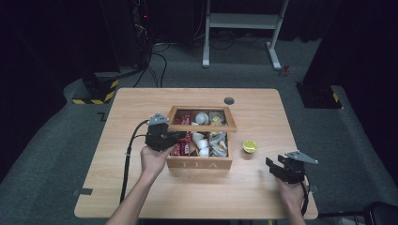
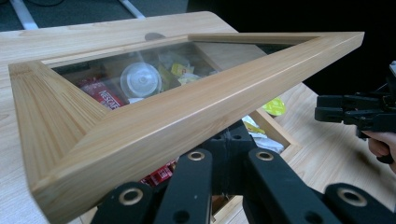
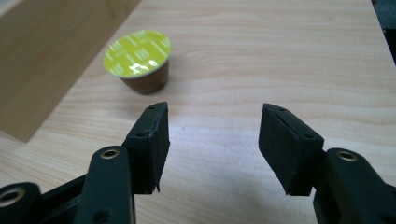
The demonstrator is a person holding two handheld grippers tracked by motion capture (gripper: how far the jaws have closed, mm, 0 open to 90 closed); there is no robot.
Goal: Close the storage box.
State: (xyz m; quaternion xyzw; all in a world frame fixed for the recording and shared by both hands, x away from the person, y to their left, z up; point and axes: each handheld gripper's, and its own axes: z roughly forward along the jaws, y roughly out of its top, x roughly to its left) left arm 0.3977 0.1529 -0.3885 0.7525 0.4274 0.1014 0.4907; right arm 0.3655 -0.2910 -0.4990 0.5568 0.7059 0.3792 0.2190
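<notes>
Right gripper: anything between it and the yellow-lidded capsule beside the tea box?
Nothing. In the right gripper view, bare wooden table lies between the open right gripper and the capsule; the high view agrees. The tea box stands off to one side.

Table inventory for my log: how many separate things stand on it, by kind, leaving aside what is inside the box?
Wooden tea box with glass lid: 1
Yellow-topped coffee capsule: 1
Hand-held grippers: 2, left, right
Total: 4
</notes>
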